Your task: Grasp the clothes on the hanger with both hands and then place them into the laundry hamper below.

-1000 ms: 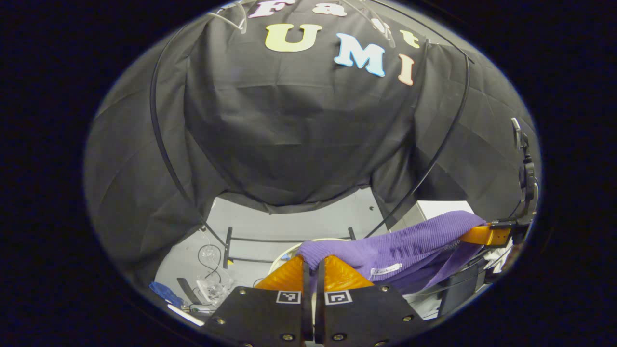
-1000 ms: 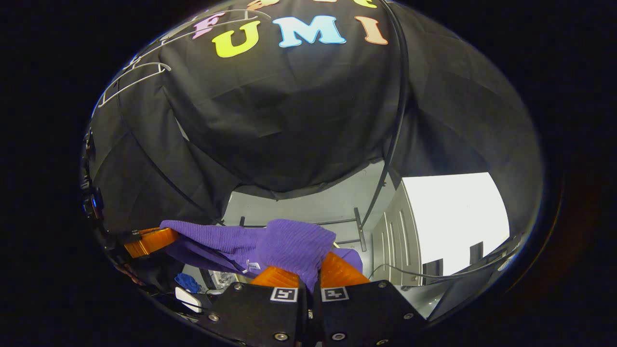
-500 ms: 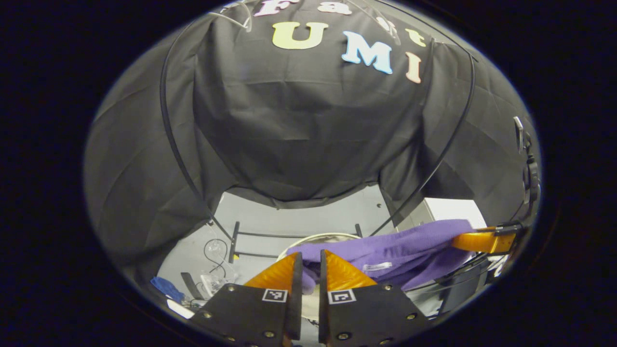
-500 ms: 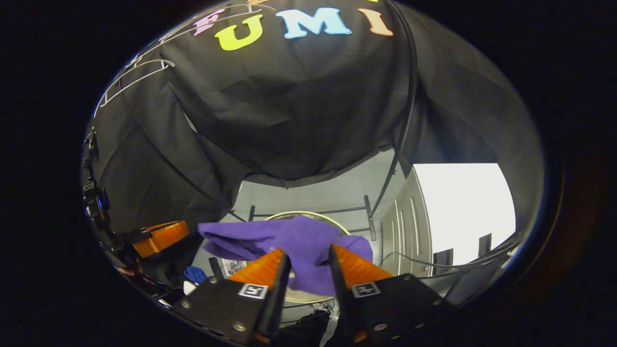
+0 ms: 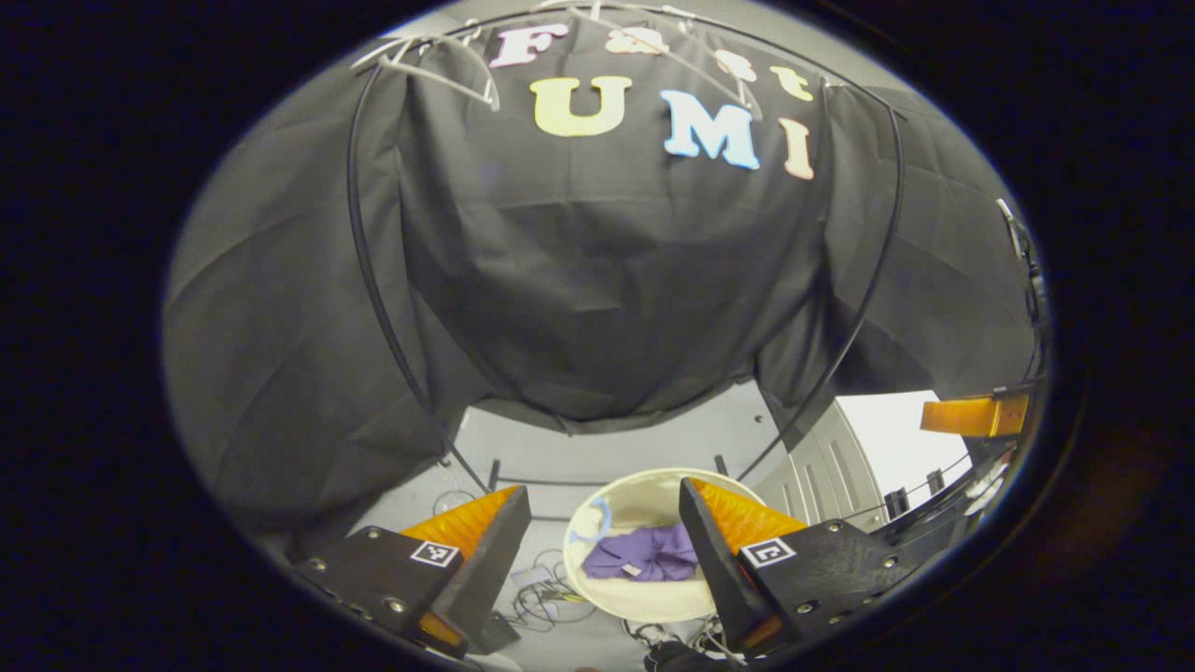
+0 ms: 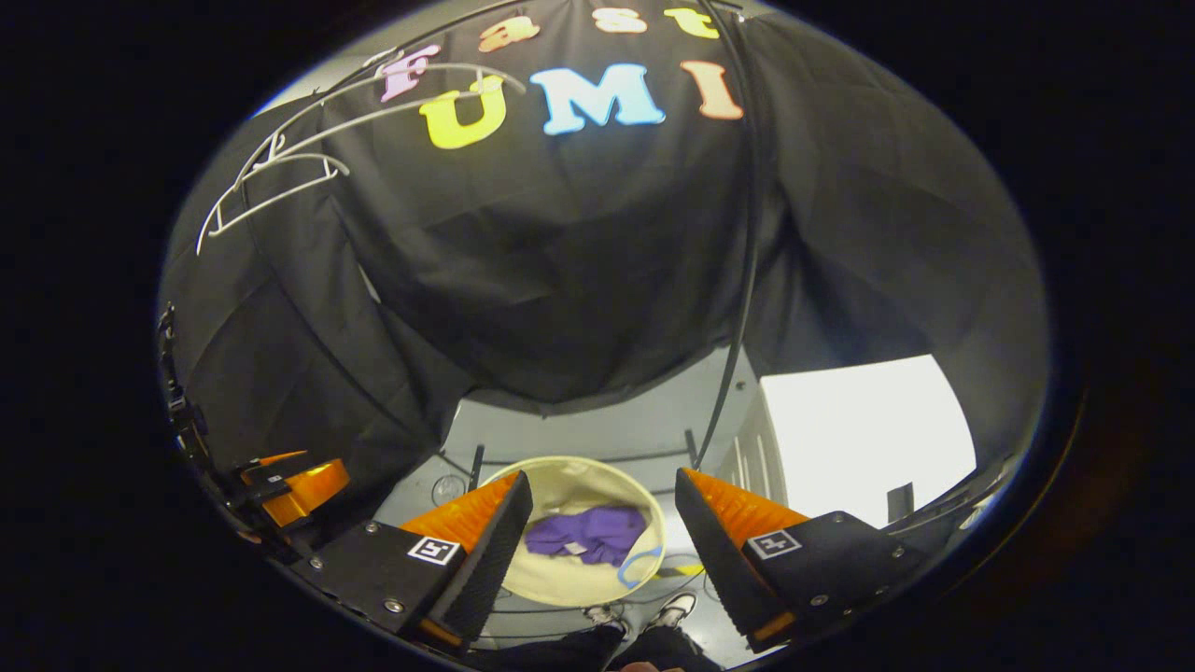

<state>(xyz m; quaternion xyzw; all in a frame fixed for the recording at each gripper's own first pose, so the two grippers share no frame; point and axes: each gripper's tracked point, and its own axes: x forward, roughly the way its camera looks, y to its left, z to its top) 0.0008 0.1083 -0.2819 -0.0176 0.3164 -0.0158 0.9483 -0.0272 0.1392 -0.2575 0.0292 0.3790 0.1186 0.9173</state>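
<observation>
Purple garment [image 5: 646, 562] lies inside hamper [image 5: 644, 605], both grippers spread above.

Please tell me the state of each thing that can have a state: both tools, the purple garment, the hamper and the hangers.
Left tool: open, holding nothing.
Right tool: open, holding nothing.
Purple garment: crumpled, lying inside the hamper.
Laundry hamper: upright on the floor, open at the top, garment inside.
White hangers: bare, no clothes on them.

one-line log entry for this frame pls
phase: release done | left gripper: open | right gripper: open | purple garment: in hamper | hanger: bare
</observation>
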